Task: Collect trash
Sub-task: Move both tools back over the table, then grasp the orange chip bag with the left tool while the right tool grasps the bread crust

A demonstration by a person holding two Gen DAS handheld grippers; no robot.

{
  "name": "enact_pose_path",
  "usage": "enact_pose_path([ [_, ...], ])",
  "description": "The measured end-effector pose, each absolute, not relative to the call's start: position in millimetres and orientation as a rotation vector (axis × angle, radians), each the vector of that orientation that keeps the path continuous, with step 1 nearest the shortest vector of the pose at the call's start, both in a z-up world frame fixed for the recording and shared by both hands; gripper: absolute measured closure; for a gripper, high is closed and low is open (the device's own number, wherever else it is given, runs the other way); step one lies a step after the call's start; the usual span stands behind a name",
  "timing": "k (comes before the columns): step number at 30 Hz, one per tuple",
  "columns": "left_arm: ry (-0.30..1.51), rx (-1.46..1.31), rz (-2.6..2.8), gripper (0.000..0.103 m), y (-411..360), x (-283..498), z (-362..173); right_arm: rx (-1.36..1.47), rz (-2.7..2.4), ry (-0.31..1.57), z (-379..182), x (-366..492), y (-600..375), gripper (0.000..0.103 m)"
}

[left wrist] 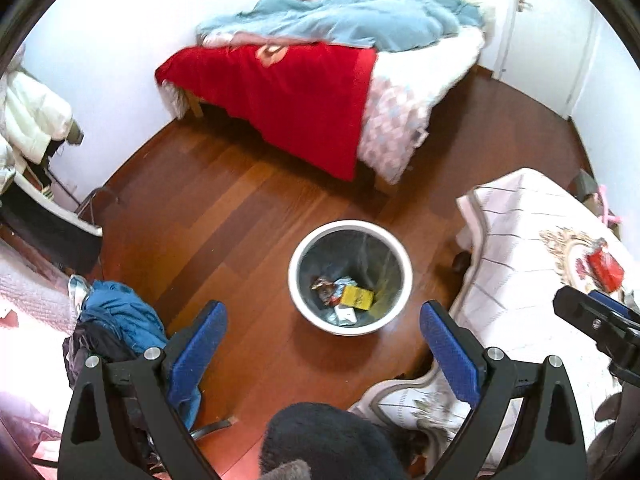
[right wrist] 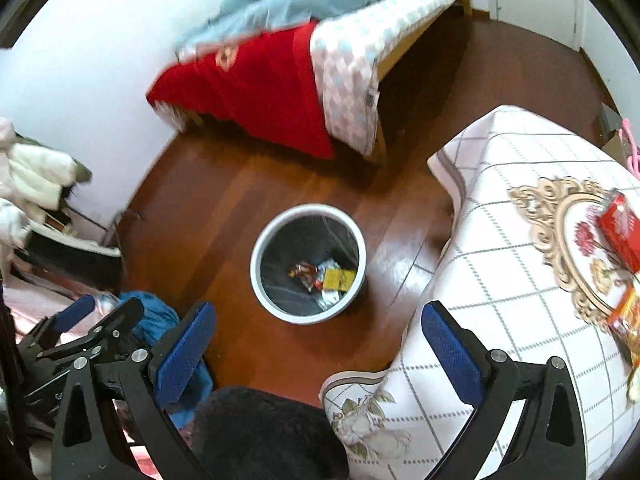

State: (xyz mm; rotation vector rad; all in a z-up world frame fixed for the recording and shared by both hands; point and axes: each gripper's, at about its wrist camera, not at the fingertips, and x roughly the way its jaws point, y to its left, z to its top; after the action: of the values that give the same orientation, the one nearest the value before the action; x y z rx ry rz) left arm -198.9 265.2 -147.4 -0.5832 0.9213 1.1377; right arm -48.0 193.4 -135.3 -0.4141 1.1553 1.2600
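A white round trash bin (left wrist: 396,256) (right wrist: 260,280) with a dark liner stands on the wooden floor. Inside it lie a yellow packet (left wrist: 357,297) (right wrist: 339,279) and crumpled wrappers (left wrist: 325,286) (right wrist: 301,271). My left gripper (left wrist: 324,320) hangs open above the bin with nothing between its blue pads. My right gripper (right wrist: 318,320) is open and empty too, half over the bin and half over the table edge. A red packet (left wrist: 606,268) (right wrist: 622,230) lies on the table with the white checked cloth (left wrist: 520,248) (right wrist: 500,240). An orange wrapper (right wrist: 628,312) lies near it.
A bed (left wrist: 320,80) (right wrist: 288,72) with red and blue blankets stands against the far wall. A blue garment (left wrist: 120,312) (right wrist: 160,316) is heaped at the left. A dark furry thing (left wrist: 328,440) (right wrist: 268,432) is at the bottom. White coats (left wrist: 32,116) hang at the left.
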Motion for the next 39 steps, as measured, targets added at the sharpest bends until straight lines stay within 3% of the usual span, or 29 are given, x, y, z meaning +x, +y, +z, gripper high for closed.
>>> enact_pose_path([
  [9, 0.973, -0.519, 0.929, 0.004, 189.4, -93.7, -177.5, -0.252, 1.082, 1.191, -121.9, 24.1, 57.6, 0.000],
  [19, 1.178, -0.451, 0.700, 0.004, 116.8, 70.1, -258.1, -0.221, 0.654, 1.249, -194.4, 193.2, -81.5, 0.000],
  [21, 1.209, -0.430, 0.680, 0.004, 110.8, 93.2, -268.1, -0.257, 0.632, 1.250, -216.6, 221.2, -87.3, 0.009],
  [25, 1.242, -0.400, 0.667, 0.004, 102.8, 120.7, -277.2, -0.347, 0.630, 1.269, -254.1, 255.7, -85.1, 0.014],
  [29, 1.253, -0.388, 0.652, 0.004, 97.8, 138.7, -278.8, -0.412, 0.656, 1.271, -275.8, 266.8, -76.8, 0.028],
  [31, 1.247, -0.369, 0.636, 0.004, 94.2, 147.5, -279.7, -0.433, 0.661, 1.235, -275.7, 265.1, -75.7, 0.041],
  [32, 1.242, -0.344, 0.626, 0.004, 90.5, 153.1, -279.3, -0.453, 0.656, 1.215, -274.5, 263.2, -75.2, 0.056],
  [33, 1.236, -0.305, 0.614, 0.004, 85.2, 160.9, -279.9, -0.467, 0.643, 1.201, -274.6, 263.4, -75.7, 0.063],
  [39, 1.196, -0.079, 0.451, 0.005, 49.9, 193.3, -274.8, -0.307, 0.611, 1.231, -264.7, 285.9, -104.3, 0.069],
])
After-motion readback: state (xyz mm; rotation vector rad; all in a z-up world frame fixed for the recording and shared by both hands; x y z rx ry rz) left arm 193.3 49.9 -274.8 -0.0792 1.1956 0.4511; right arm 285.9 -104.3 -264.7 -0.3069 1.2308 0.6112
